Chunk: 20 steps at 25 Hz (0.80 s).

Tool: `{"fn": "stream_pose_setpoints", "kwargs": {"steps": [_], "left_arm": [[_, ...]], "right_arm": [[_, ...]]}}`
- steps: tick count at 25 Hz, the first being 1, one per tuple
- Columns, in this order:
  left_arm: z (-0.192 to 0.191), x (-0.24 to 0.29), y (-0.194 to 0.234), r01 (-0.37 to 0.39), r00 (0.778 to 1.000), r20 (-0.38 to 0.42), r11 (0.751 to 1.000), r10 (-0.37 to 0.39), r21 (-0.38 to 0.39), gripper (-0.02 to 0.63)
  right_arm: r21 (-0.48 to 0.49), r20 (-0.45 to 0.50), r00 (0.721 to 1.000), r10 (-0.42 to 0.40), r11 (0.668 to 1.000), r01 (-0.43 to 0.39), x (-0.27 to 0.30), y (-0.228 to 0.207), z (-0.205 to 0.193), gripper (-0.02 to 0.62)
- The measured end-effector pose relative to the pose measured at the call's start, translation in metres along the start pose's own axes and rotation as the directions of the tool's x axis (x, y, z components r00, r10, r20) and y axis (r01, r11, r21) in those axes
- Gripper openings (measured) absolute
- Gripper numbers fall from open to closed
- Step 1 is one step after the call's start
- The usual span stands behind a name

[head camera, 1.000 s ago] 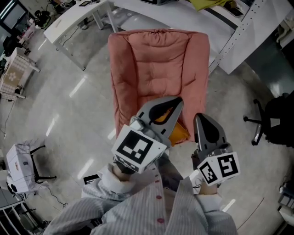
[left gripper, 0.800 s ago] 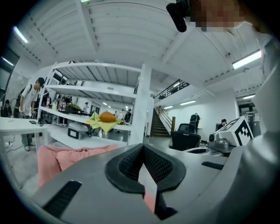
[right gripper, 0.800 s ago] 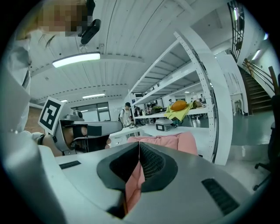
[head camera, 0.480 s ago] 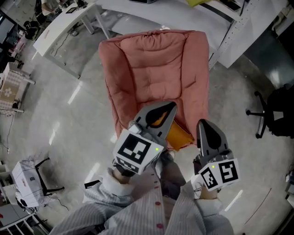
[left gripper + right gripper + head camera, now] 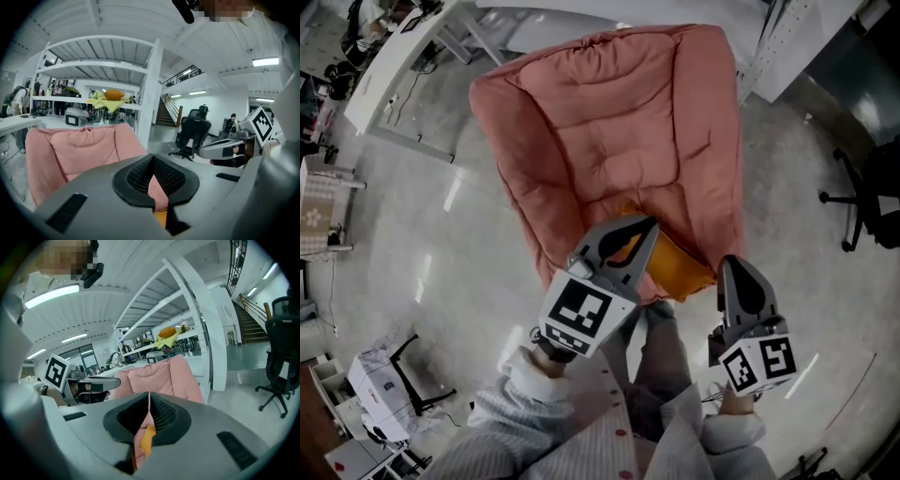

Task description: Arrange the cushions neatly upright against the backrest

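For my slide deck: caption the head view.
Both shut, the left gripper and right gripper hover over a pink armchair whose orange cushion lies on the seat.

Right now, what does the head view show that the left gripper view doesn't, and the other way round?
Only the head view: the person's striped shirt, a white table and the armchair seat seen from above. Only the left gripper view: a shelf holding a yellow cloth, a staircase and a ceiling light. Both: the pink armchair, the orange cushion on its seat, though it is only a sliver in the left gripper view, and the right claw.
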<state>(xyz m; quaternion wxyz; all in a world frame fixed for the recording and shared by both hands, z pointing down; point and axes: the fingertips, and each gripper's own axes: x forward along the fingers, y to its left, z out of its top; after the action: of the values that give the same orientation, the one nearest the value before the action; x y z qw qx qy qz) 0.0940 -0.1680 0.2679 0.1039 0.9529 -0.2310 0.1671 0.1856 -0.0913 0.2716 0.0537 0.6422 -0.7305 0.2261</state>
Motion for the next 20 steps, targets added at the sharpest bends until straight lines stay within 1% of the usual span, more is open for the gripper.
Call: {"fn": "stream_pose_setpoints", "kwargs": {"steps": [4,7,10,12,15,20], "left_arm": [[-0.041,0.018,0.017,-0.001,0.998,-0.070,1.000,0.001,0.006,0.011],[-0.074,0.029,0.029,0.006,0.994,-0.113,1.000,-0.008,-0.014,0.011],[-0.107,0.038,0.035,0.009,0.987,-0.161,0.999,-0.014,-0.032,0.011],[-0.126,0.044,0.038,0.011,0.984,-0.179,0.999,-0.017,-0.034,0.011],[-0.157,0.051,0.039,0.016,0.975,-0.223,0.999,-0.026,-0.049,0.011],[-0.206,0.064,0.042,0.018,0.956,-0.288,0.995,-0.044,-0.094,0.011]], "right_arm": [[0.012,-0.051,0.998,-0.039,0.999,0.040,0.014,-0.021,-0.037,0.015],[0.020,-0.096,0.993,-0.073,0.997,0.075,0.023,-0.038,-0.069,0.015],[0.049,-0.124,0.987,-0.101,0.993,0.108,0.027,-0.054,-0.102,0.015],[0.072,-0.140,0.983,-0.118,0.989,0.129,0.028,-0.061,-0.125,0.015],[0.115,-0.161,0.977,-0.142,0.980,0.161,0.027,-0.066,-0.157,0.015],[0.158,-0.203,0.961,-0.186,0.963,0.220,0.028,-0.076,-0.201,0.015]]}}
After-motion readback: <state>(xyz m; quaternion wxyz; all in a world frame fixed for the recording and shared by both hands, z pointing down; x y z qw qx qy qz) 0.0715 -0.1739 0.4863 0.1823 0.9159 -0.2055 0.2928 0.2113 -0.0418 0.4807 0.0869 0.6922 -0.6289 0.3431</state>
